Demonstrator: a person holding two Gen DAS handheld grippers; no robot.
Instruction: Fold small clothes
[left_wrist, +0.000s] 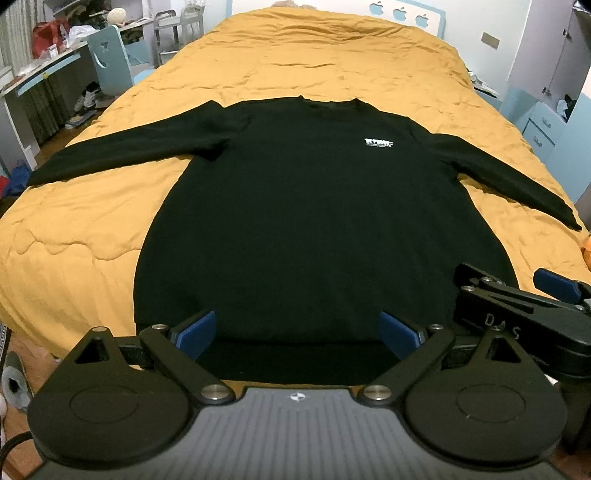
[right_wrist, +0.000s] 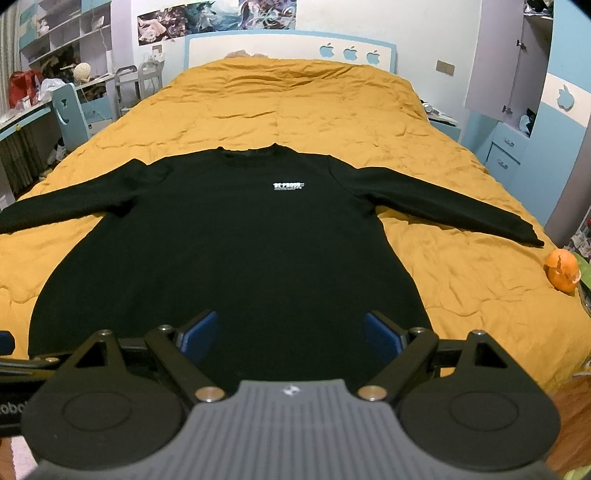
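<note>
Black sweater (left_wrist: 314, 206) lies flat on the bed (left_wrist: 314, 62), sleeves spread. Soft and limp, probably best pinched at its hem. Left gripper (left_wrist: 297, 332) and right gripper (right_wrist: 290, 334) hover there, fingers wide, empty.

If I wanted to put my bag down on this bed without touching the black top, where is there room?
The widest bare quilt lies beyond the sweater collar, toward the headboard. Smaller wedges sit under each sleeve beside the body. The near right edge holds an orange peel. Both open claws, left and right, crowd the hem.
</note>
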